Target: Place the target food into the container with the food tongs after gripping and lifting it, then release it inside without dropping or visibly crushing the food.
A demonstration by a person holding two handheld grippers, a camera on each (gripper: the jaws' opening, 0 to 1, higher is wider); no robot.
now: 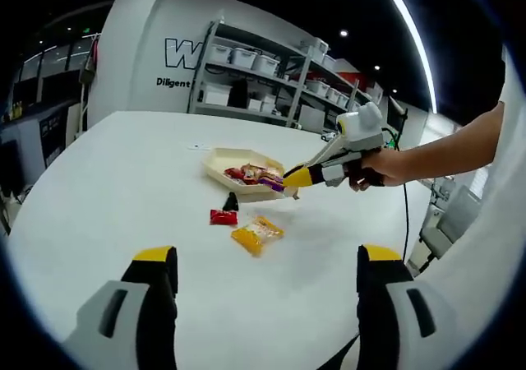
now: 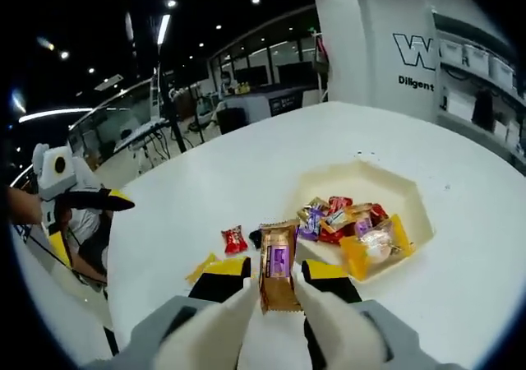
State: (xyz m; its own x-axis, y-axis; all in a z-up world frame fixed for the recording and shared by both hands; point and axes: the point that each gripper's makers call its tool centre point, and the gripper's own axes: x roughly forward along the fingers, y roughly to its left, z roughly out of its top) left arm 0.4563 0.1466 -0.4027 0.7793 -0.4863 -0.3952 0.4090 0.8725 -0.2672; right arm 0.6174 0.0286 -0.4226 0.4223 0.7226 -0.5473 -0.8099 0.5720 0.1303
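Right gripper: in the right gripper view its two white jaws with yellow-and-black tips [image 2: 275,284] rise from the bottom centre, pinching a tan rectangular snack packet with a purple label [image 2: 278,267], held upright above the table.
Left gripper: in the left gripper view its jaws [image 1: 267,279] stand spread wide at the bottom of the frame, nothing between them.
Container: a pale yellow hexagonal tray [image 2: 408,191] sits right of centre in the right gripper view, holding several wrapped sweets; in the left gripper view the right gripper's tip hangs at its right edge.
Loose items: a small red wrapped candy [image 2: 234,239] lies left of the held packet; a yellow wrapped packet [image 1: 257,234] lies below the tray.
Surface: a white round table [image 1: 123,189].
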